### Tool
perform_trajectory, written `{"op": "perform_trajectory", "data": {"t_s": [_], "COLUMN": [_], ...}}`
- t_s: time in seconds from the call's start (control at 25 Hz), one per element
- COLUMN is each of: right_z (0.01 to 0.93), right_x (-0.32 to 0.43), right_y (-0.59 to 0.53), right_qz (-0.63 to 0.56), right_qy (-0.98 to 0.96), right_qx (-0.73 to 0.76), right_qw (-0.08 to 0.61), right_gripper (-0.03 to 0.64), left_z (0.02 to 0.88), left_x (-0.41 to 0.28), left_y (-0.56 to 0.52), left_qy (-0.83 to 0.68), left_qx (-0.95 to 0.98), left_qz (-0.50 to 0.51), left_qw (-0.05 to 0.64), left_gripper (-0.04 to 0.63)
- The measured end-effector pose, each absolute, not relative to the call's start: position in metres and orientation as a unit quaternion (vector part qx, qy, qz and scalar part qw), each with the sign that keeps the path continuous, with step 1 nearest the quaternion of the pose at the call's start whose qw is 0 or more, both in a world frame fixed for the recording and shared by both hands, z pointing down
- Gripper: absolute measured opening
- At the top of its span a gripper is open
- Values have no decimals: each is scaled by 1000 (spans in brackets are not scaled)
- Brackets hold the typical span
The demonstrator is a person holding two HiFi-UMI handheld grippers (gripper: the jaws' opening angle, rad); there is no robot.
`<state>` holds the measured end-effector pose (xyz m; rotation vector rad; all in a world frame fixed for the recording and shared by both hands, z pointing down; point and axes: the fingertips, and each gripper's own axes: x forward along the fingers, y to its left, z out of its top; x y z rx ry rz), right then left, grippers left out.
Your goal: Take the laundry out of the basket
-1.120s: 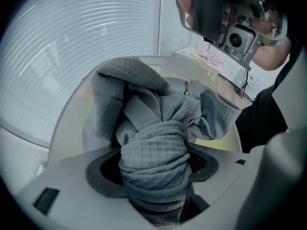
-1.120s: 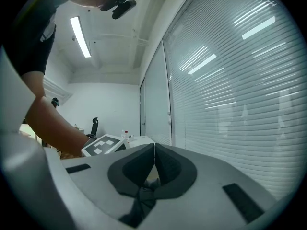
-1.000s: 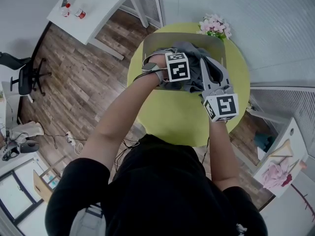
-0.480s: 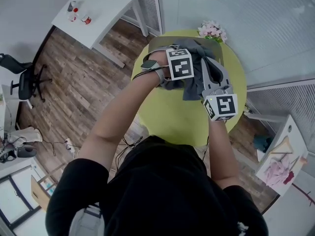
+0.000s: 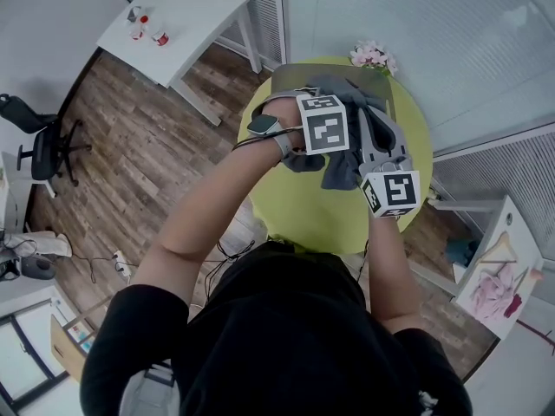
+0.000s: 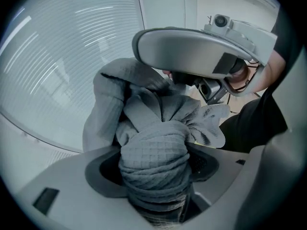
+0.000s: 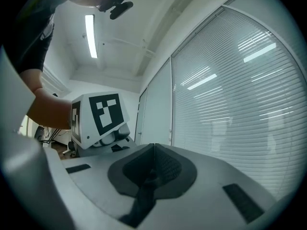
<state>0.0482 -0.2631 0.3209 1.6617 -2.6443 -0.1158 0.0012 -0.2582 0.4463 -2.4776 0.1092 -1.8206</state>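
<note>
While the person stands over the round yellow-green table (image 5: 295, 211), the left gripper (image 6: 154, 170) points steeply down and has its jaws clamped on a thick bunch of the grey waffle-weave cloth (image 6: 144, 114). The jaws stand wide apart, and the wad fills the whole gap between the dark pads. Above that grip the cloth fans out in folds, one light frayed corner sticking out toward 3 o'clock. In the head view the cloth hangs in a dark clump below the left gripper's marker cube (image 5: 323, 124), its lower end over bare tabletop. It hangs just to the 6 o'clock side of the grey basket (image 5: 290, 74), which sits at the table's 12 o'clock edge. Whether any of the cloth still lies inside the basket cannot be told, since cube and cloth cover that part. The right gripper (image 7: 152, 152) points level, close beside the left one on its 3 o'clock side. Its two pads are pressed together along a ridge with no gap. A thin dark strip runs down from where they meet, and what it is cannot be made out. Its own marker cube (image 5: 392, 193) sits at about 5 o'clock from the cloth. A watch (image 5: 263, 126) shows on the left wrist. Pink and white flowers (image 5: 373, 56) stand at the table's 1 o'clock edge. A white table (image 5: 186, 20) lies off at 10 o'clock in the head view, and an office chair (image 5: 39, 141) at 9 o'clock, both on the wood floor.
</note>
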Motion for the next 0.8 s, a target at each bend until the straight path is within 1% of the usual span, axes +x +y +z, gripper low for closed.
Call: {"op": "perform_trajectory", "data": {"t_s": [0.36, 0.8], "right_z": [318, 324], "right_x": [34, 38], "right_y": [-211, -155], "right_qz": [-45, -49], "right_qy": [-833, -809], "right_qx": [551, 586], "right_qw": [9, 10], "right_gripper": [23, 23], "left_z": [435, 450], "left_x": [-18, -16], "left_y": [-202, -144], "left_qy": [22, -15], "left_qx": [-811, -814], "left_qz": [-583, -578], "left_qw": [42, 50], "left_gripper": [333, 333]}}
